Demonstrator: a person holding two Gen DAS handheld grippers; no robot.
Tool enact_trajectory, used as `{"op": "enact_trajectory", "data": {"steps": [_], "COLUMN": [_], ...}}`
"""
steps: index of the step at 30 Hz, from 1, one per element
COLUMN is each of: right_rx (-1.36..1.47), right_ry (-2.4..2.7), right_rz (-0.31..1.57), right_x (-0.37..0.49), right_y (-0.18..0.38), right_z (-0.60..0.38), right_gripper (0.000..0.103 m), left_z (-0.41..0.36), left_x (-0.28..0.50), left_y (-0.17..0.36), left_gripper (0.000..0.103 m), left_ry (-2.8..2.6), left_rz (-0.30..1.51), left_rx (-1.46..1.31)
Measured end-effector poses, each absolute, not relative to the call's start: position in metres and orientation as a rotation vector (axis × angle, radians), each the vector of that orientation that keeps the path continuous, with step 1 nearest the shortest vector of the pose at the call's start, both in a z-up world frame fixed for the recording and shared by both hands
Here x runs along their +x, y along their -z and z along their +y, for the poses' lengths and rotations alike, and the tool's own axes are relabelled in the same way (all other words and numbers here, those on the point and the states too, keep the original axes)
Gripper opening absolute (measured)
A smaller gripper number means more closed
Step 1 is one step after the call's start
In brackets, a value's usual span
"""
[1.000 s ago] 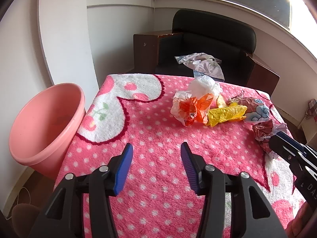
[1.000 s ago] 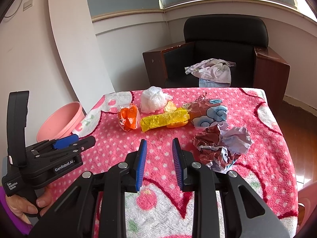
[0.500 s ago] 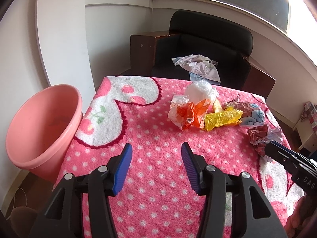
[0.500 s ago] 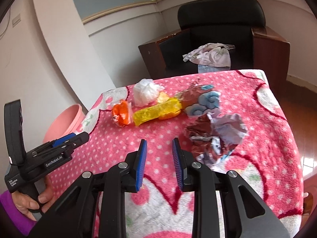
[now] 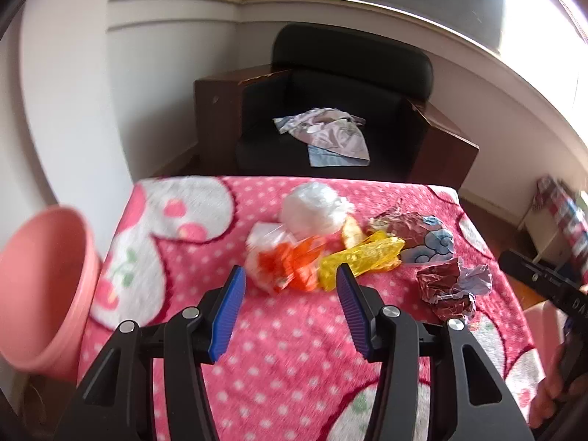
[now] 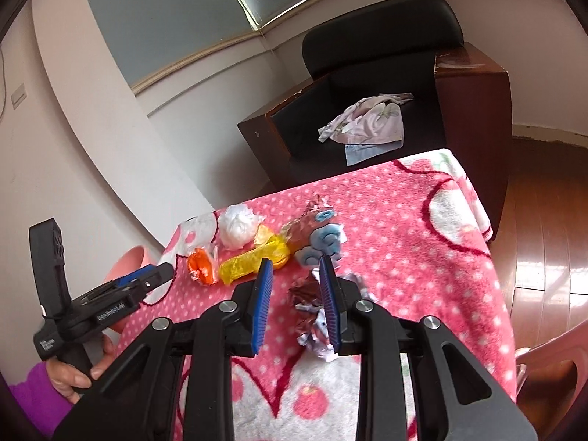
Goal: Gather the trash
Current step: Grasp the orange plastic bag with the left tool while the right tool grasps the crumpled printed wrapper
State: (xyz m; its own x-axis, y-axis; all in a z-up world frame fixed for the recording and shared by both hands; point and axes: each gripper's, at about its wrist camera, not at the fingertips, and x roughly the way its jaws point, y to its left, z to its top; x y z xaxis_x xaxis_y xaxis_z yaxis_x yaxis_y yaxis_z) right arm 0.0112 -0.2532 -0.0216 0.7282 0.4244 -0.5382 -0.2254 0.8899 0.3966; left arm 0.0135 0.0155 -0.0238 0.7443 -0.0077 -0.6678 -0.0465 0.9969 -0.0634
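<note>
Trash lies on a pink dotted tablecloth: an orange and clear wrapper, a white plastic wad, a yellow wrapper, a brown wrapper with blue clouds and a crumpled brown and lilac wrapper. My left gripper is open and empty, just short of the orange wrapper. My right gripper is open and empty, above the crumpled wrapper. The orange wrapper and yellow wrapper lie to its left.
A pink plastic bin stands off the table's left edge. A black armchair with cloth on its seat stands behind the table. The left gripper's body shows at the left of the right wrist view.
Both grippers have moved forward toward the trash. The left one closed in on the orange wrapper. The right one came over the crumpled wrapper and tilted. Jaws stayed open.
</note>
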Motion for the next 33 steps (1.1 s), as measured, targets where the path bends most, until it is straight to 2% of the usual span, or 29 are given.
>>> {"op": "enact_trajectory", "data": {"steps": [5,9,11,21,33], "right_rx": [0.34,0.358,0.37,0.397,0.341], "right_ry": [-0.385,-0.389,-0.389,-0.407,-0.419], "right_rz": [0.685,0.705,0.716,0.75,0.841], "right_x": [0.025,0.036,0.041,0.075,0.11], "right_y": [0.023,0.027,0.03,0.038,0.063], "right_z": [-0.261,-0.265,-0.268,-0.268,-0.246], "right_gripper": [0.027,0.029,0.034,0.035,0.035], "left_z": [0.003,0.014,0.017,0.017,0.024], "left_x": [0.039,0.05,0.047,0.01,-0.017], "left_y": [0.039,0.055,0.055,0.027,0.023], "left_gripper": [0.048,0.017,0.011,0.01,0.01], "left_ry": [-0.072,-0.087,-0.077,0.051,0.076], "left_rz": [0.781,0.835,0.817,0.701,0.696], "left_rx": [-0.003,-0.033,-0.049,-0.103,-0.142]}}
